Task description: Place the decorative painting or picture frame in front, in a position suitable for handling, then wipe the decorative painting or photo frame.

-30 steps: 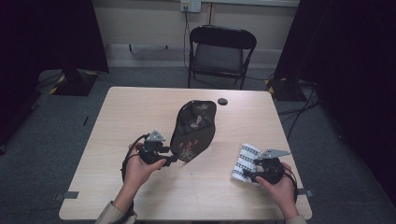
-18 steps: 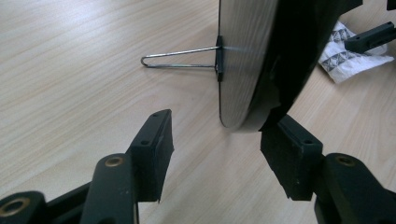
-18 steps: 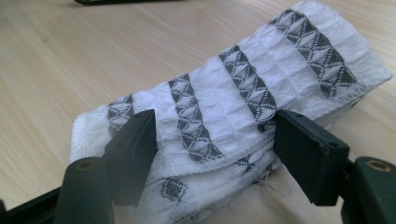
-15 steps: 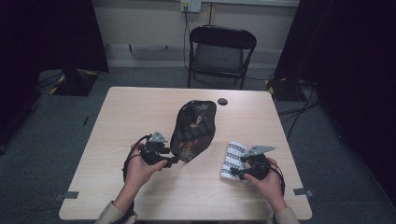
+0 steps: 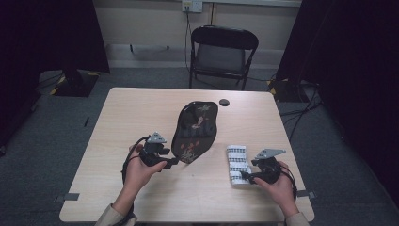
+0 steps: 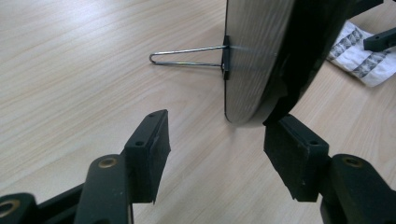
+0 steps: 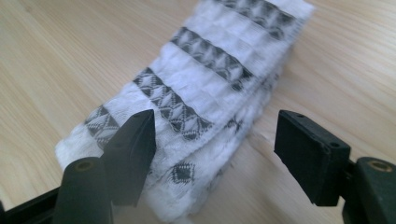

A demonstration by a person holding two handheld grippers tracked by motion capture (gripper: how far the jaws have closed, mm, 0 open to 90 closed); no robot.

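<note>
A black oval plate point(image 5: 195, 127) painted with flowers stands tilted on a wire stand point(image 6: 187, 56) at the table's middle. My left gripper point(image 5: 170, 161) is open at the plate's lower near edge. In the left gripper view, the left gripper point(image 6: 217, 140) has the plate's point(image 6: 261, 56) rim just ahead of its jaws, close to the right jaw. A folded white cloth point(image 5: 237, 162) with grey diamond bands lies flat to the plate's right. My right gripper point(image 5: 244, 175) is open at the cloth's near end. In the right gripper view, the right gripper point(image 7: 215, 140) has the cloth point(image 7: 196, 88) between its jaws.
A small black round object point(image 5: 224, 102) lies on the table point(image 5: 136, 113) behind the plate. A black folding chair point(image 5: 223, 52) stands beyond the far edge. Bare wood lies to the left and at the back of the table.
The right gripper and the cloth have shifted left, toward the plate. The cloth, tilted before, now lies flat. The left gripper and the plate have stayed in place.
</note>
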